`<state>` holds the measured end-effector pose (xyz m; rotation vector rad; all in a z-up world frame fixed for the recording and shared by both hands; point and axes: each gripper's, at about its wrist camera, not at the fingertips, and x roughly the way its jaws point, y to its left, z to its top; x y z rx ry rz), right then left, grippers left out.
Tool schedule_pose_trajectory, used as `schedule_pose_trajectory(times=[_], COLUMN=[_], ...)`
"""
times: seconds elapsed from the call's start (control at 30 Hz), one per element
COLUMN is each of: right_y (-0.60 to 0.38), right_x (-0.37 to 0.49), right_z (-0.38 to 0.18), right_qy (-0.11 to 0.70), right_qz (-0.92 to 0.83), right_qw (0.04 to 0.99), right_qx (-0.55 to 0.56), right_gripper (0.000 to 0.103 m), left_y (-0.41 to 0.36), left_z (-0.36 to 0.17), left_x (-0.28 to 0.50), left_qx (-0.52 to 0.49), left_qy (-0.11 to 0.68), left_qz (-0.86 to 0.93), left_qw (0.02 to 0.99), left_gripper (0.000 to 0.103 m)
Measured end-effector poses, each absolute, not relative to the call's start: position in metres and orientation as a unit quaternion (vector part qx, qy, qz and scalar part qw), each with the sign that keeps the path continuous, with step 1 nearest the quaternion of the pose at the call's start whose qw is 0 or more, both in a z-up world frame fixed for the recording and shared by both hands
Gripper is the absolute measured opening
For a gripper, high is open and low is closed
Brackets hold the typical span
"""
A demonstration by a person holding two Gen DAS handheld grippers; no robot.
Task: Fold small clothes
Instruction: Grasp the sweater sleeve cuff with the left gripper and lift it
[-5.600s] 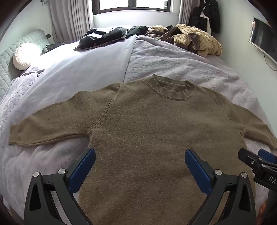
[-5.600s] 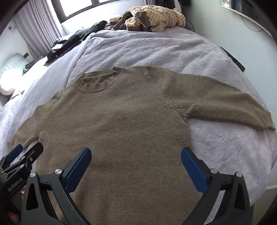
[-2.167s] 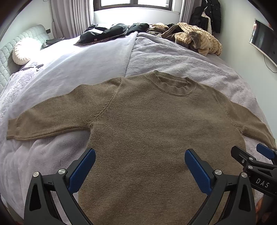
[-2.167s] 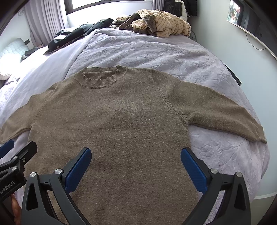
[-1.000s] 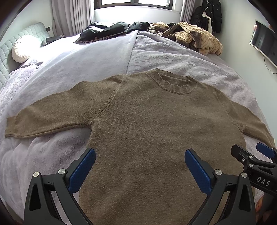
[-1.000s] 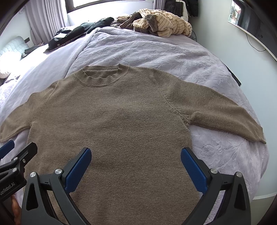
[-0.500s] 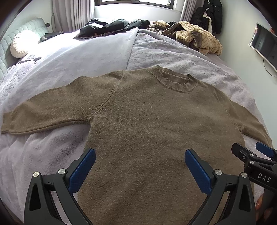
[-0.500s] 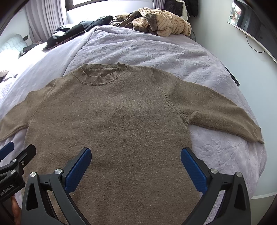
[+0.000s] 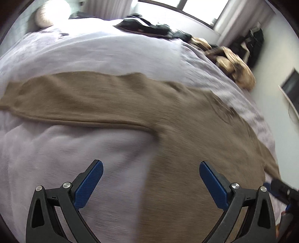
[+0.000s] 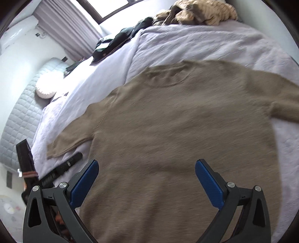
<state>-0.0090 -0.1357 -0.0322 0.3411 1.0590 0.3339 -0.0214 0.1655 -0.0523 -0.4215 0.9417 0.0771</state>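
Lavender bedding [image 9: 115, 56] covers the bed that fills both wrist views, with a window and grey curtains [image 10: 71, 20] along the top of the frames.

Left gripper [image 9: 150, 184]: its blue-padded fingers [image 9: 87, 184] stand spread wide at the bottom of the frame, holding nothing. The left pad hangs over bare bedding, the right pad over the body of the brown sweater [image 9: 186, 149].

Right gripper [image 10: 146, 182]: its fingers [image 10: 209, 182] are likewise spread wide and empty, both pads over the sweater [image 10: 177, 127] body.

The sweater lies flat and unfolded on the bed, front down or up I cannot tell. In the left view one sleeve [image 9: 61, 101] stretches across to the left edge of the frame, with the collar only a blur at centre right. The right view shows what the left does not — the round ribbed collar [image 10: 164, 78] plainly in the upper middle, the quilted headboard [image 10: 20, 119] and a round pale pillow [image 10: 45, 87] at left, and the left gripper's black body at lower left beside the sleeve cuff. The left view catches a tip of the right gripper [image 9: 284, 190] at lower right.

Farther back lie dark clothes [image 10: 119, 41] and a tan striped heap [image 10: 203, 11] — both at the top. Lettering on the left gripper's body is too blurred to read.
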Motion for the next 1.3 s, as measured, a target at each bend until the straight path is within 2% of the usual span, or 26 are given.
schedule_pose_trajectory(times=[0.3,0.53,0.6,0.67,0.7,0.73,0.77,1.03,1.17,1.3], right_y=[-0.09,-0.065,-0.061,-0.056,-0.053,-0.051,-0.049,-0.052,-0.075,-0.112], right_x=[-0.006,-0.005,-0.005,-0.005,-0.004,-0.004,-0.003,-0.003,-0.003,-0.004], right_z=[-0.037,-0.032,-0.033,-0.037,-0.039,-0.042,-0.044,-0.049,-0.042,-0.037], right_qy=[0.523,0.526,0.531,0.537,0.541,0.545,0.547,0.537,0.517,0.498], right_qz=[0.192,0.208,0.213,0.218,0.223,0.227,0.23,0.256,0.258,0.243], right_qw=[0.816,0.813,0.809,0.804,0.801,0.797,0.794,0.79,0.796,0.808], right_qx=[0.152,0.139,0.134,0.13,0.129,0.128,0.128,0.15,0.178,0.201], right_gripper=[0.103,0.103,0.103,0.103,0.103,0.103,0.103,0.103,0.103,0.103], left_y=[0.336,0.379,0.382,0.386,0.388,0.391,0.393,0.346,0.284,0.21], left_z=[-0.097,-0.105,-0.103,-0.101,-0.102,-0.103,-0.102,-0.036,0.013,0.041], left_x=[-0.026,0.016,0.01,0.006,0.004,0.002,0.0,0.008,0.029,0.064], left_qx=[-0.399,-0.402,-0.409,-0.411,-0.419,-0.432,-0.438,-0.369,-0.331,-0.284], left_qy=[0.379,0.362,0.34,0.331,0.327,0.323,0.319,0.26,0.234,0.247], left_qz=[0.133,0.164,0.177,0.186,0.179,0.163,0.153,0.031,-0.063,-0.126], left_qw=[0.824,0.825,0.828,0.829,0.828,0.826,0.826,0.892,0.912,0.918], left_gripper=[0.103,0.103,0.091,0.046,0.032,0.011,0.008,0.008,0.008,0.008])
